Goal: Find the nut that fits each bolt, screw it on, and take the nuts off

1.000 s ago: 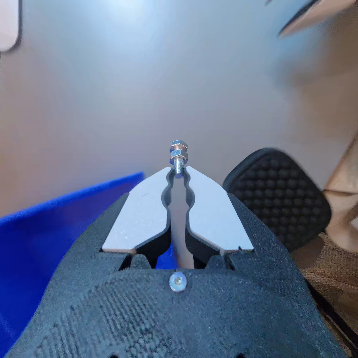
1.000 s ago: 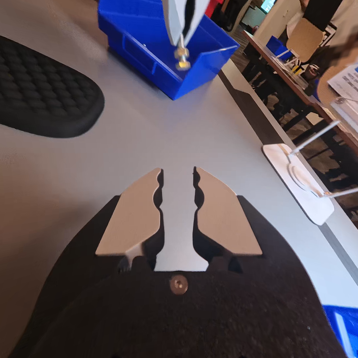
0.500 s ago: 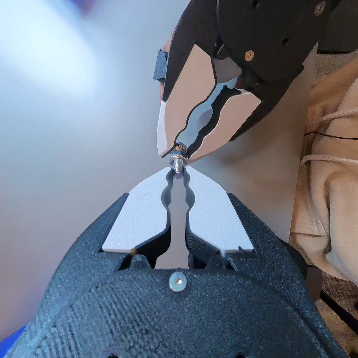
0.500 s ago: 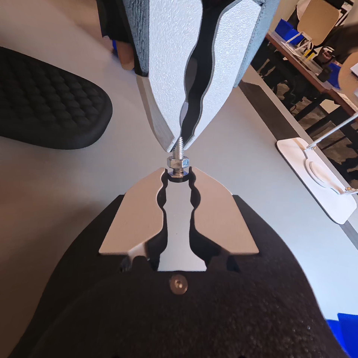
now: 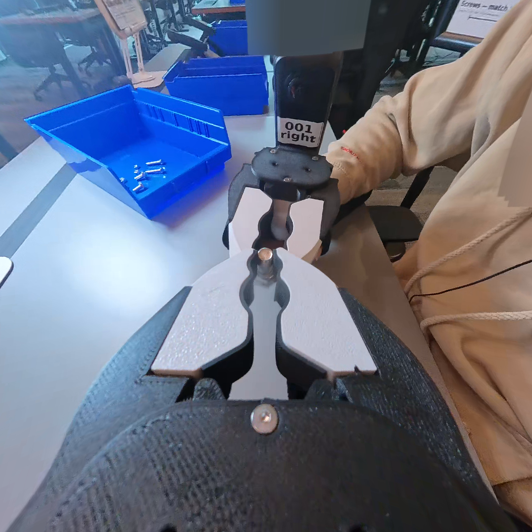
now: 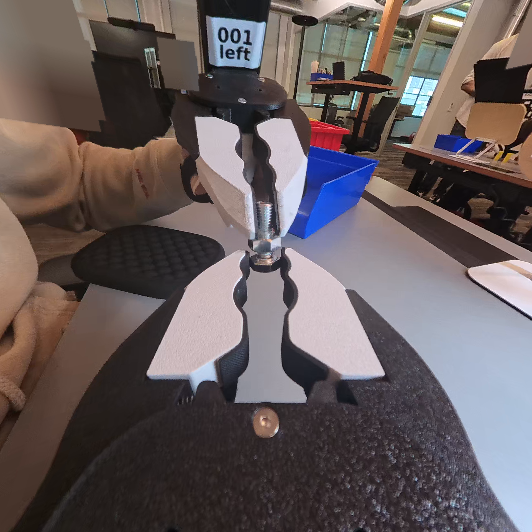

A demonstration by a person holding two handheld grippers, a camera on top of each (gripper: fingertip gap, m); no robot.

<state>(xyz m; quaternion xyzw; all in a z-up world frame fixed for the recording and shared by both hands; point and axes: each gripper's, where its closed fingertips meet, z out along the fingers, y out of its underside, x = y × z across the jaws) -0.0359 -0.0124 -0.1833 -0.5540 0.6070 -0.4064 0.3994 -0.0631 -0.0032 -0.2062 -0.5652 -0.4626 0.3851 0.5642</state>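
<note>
Between our two grippers, right at the near tips, a bolt (image 6: 264,223) with a nut (image 6: 264,244) on it was held end to end. Our left gripper (image 5: 263,260) had its jaws narrowed onto the threaded shank, the bare end poking out between them. Our right gripper (image 6: 264,259) had its jaws drawn close around the bolt's head, just below the nut; whether they truly pinched it or only cradled it we could not tell.

We judged the job to be mid-way on this bolt: the nut was threaded well down near the head, so fitting looked done and taking it off was still ahead.

Farther out on the grey worktop (image 5: 86,259) lay a black dimpled pad (image 6: 149,259), and beyond it a blue bin (image 5: 135,149) holding several loose bolts (image 5: 145,174), apparently still waiting. More blue bins (image 5: 218,83) stood behind.
</note>
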